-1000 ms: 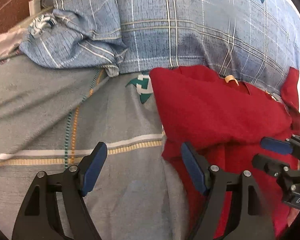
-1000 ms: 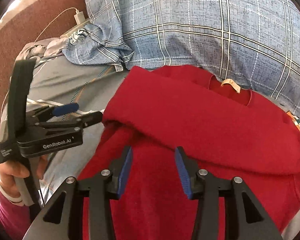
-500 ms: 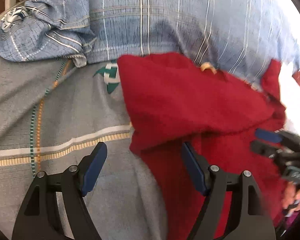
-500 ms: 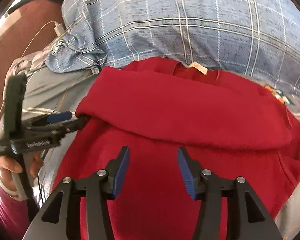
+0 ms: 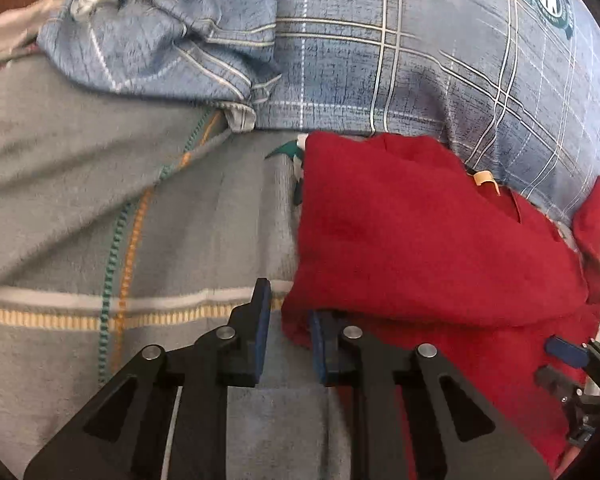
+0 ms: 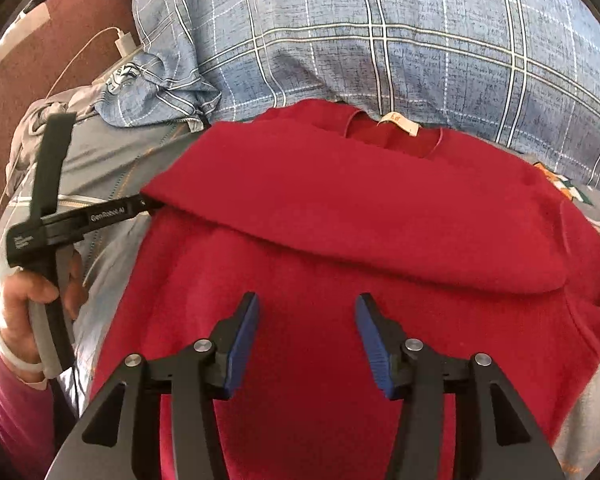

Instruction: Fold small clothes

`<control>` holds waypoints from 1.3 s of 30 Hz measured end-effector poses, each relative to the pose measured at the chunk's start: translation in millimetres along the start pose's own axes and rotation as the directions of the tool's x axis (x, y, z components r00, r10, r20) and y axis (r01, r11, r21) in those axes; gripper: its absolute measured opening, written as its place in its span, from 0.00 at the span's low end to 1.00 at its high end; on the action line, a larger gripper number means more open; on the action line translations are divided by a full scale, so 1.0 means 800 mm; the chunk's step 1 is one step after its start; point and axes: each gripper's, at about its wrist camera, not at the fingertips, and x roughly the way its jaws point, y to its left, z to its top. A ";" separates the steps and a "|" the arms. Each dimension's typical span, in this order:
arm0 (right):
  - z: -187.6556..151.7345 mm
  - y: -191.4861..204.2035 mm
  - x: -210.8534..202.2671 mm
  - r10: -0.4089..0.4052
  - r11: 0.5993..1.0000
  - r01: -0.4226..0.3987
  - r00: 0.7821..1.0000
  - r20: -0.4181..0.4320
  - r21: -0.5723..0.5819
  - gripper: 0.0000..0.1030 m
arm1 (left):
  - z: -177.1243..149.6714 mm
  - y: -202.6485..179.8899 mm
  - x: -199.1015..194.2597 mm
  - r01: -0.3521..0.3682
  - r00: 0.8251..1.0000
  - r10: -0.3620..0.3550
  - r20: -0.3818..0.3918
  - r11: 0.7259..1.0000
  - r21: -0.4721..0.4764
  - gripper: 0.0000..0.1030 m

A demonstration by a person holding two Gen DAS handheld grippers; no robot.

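My left gripper [image 5: 286,334] has its jaws narrowed on the left corner of the folded-over edge of the red garment [image 5: 420,240] — from the right wrist view [image 6: 150,206] they look pinched on that corner. My right gripper [image 6: 306,336] hovers over the garment's lower half, jaws wide apart, gripping nothing. The garment [image 6: 360,220] lies on a grey striped bedsheet [image 5: 100,220], its collar tag [image 6: 398,122] up against a blue plaid pillow [image 6: 380,32].

Black fingers [image 6: 242,344], blue pads, silver screws; magenta sleeve [image 6: 16,420]
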 end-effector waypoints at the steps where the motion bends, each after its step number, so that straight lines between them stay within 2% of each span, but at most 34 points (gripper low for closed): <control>1: 0.003 -0.004 -0.007 -0.005 1.000 0.005 1.000 0.020 0.003 0.50 | 0.002 -0.003 -0.002 0.001 1.000 -0.001 -0.002 1.000 0.012 0.18; 2: 0.006 -0.011 -0.018 -0.023 1.000 0.022 0.998 0.051 0.012 0.50 | 0.001 -0.006 -0.008 -0.002 1.000 0.002 0.005 1.000 0.027 0.18; 5: 0.017 -0.039 -0.039 -0.093 0.994 0.085 0.989 0.113 0.071 0.50 | 0.001 -0.010 -0.028 -0.003 0.999 0.002 0.032 1.000 0.024 0.35; 7: 0.028 -0.066 -0.035 -0.181 0.977 0.167 0.979 0.098 0.131 0.50 | 0.002 -0.014 -0.043 -0.006 0.998 0.004 0.067 1.000 0.030 0.48; 9: 0.035 -0.087 -0.022 -0.255 0.958 0.241 0.964 0.081 0.153 0.50 | 0.002 -0.020 -0.061 -0.031 0.992 0.025 0.123 0.999 0.045 0.53; 11: 0.038 -0.104 0.005 -0.298 0.943 0.295 0.954 -0.001 0.152 0.50 | 0.004 -0.030 -0.073 -0.047 0.985 0.034 0.167 0.996 0.074 0.57; 13: 0.038 -0.106 0.007 -0.301 0.945 0.295 0.954 0.018 0.139 0.50 | 0.004 -0.042 -0.083 -0.058 0.976 0.036 0.214 0.993 0.100 0.70; 15: 0.043 -0.104 0.002 -0.264 0.958 0.265 0.964 -0.025 0.110 0.50 | 0.005 -0.048 -0.090 -0.053 0.968 0.023 0.251 0.992 0.115 0.71; 16: 0.046 -0.107 -0.008 -0.252 0.962 0.251 0.968 -0.009 0.103 0.50 | 0.006 -0.051 -0.089 -0.049 0.967 0.017 0.252 0.991 0.122 0.71; 18: 0.053 -0.117 -0.032 -0.300 0.950 0.295 0.953 0.038 0.103 0.52 | 0.007 -0.062 -0.081 -0.023 0.974 -0.010 0.228 0.989 0.144 0.71; 20: 0.066 -0.146 -0.062 -0.392 0.917 0.381 0.916 0.083 0.118 0.67 | 0.005 -0.072 -0.069 -0.015 0.978 -0.019 0.206 0.987 0.162 0.71; 21: 0.074 -0.162 -0.072 -0.429 0.899 0.415 0.898 0.095 0.139 0.79 | 0.004 -0.077 -0.061 -0.019 0.981 -0.014 0.191 0.985 0.170 0.71; 22: 0.083 -0.191 -0.084 -0.479 0.871 0.457 0.871 0.105 0.181 0.84 | 0.003 -0.082 -0.053 -0.023 0.984 -0.008 0.176 0.984 0.175 0.71; 23: 0.088 -0.209 -0.088 -0.512 0.849 0.484 0.853 0.103 0.213 0.84 | 0.002 -0.087 -0.043 -0.025 0.988 -0.003 0.155 0.984 0.178 0.71; 25: 0.100 -0.253 -0.084 -0.557 0.806 0.525 0.829 0.050 0.273 0.84 | -0.003 -0.095 -0.028 -0.040 0.991 0.015 0.136 0.981 0.189 0.71; 27: 0.104 -0.294 -0.073 -0.549 0.789 0.522 0.836 -0.009 0.324 0.84 | -0.007 -0.106 -0.019 -0.079 0.989 0.048 0.140 0.971 0.224 0.71; 29: 0.104 -0.328 -0.053 -0.512 0.785 0.498 0.856 -0.068 0.369 0.84 | -0.010 -0.112 -0.016 -0.092 0.988 0.058 0.145 0.965 0.246 0.71; 32: 0.107 -0.354 -0.013 -0.509 0.773 0.522 0.850 -0.139 0.360 0.82 | -0.012 -0.115 -0.009 -0.102 0.987 0.066 0.145 0.961 0.255 0.72; 33: 0.107 -0.361 0.002 -0.515 0.770 0.537 0.842 -0.163 0.345 0.81 | -0.012 -0.116 -0.007 -0.101 0.988 0.066 0.143 0.961 0.256 0.73; 34: 0.106 -0.366 0.011 -0.527 0.759 0.557 0.830 -0.185 0.338 0.67 | -0.012 -0.115 -0.006 -0.099 0.988 0.064 0.142 0.962 0.255 0.73; 35: 0.102 -0.372 0.017 -0.545 0.740 0.581 0.813 -0.205 0.338 0.61 | -0.012 -0.114 -0.006 -0.096 0.988 0.061 0.141 0.962 0.255 0.73; 36: 0.099 -0.374 0.014 -0.548 0.739 0.572 0.818 -0.177 0.356 0.39 | -0.011 -0.113 -0.006 -0.092 0.988 0.057 0.140 0.963 0.253 0.73; 37: 0.096 -0.377 0.006 -0.548 0.738 0.564 0.821 -0.159 0.371 0.12 | -0.010 -0.111 -0.007 -0.087 0.989 0.053 0.139 0.964 0.250 0.73; 38: 0.093 -0.381 -0.002 -0.527 0.747 0.540 0.837 -0.150 0.389 0.09 | -0.009 -0.110 -0.008 -0.080 0.989 0.047 0.139 0.966 0.244 0.73; 39: 0.089 -0.386 -0.012 -0.493 0.760 0.497 0.861 -0.127 0.419 0.08 | -0.008 -0.108 -0.009 -0.076 0.989 0.043 0.139 0.968 0.240 0.73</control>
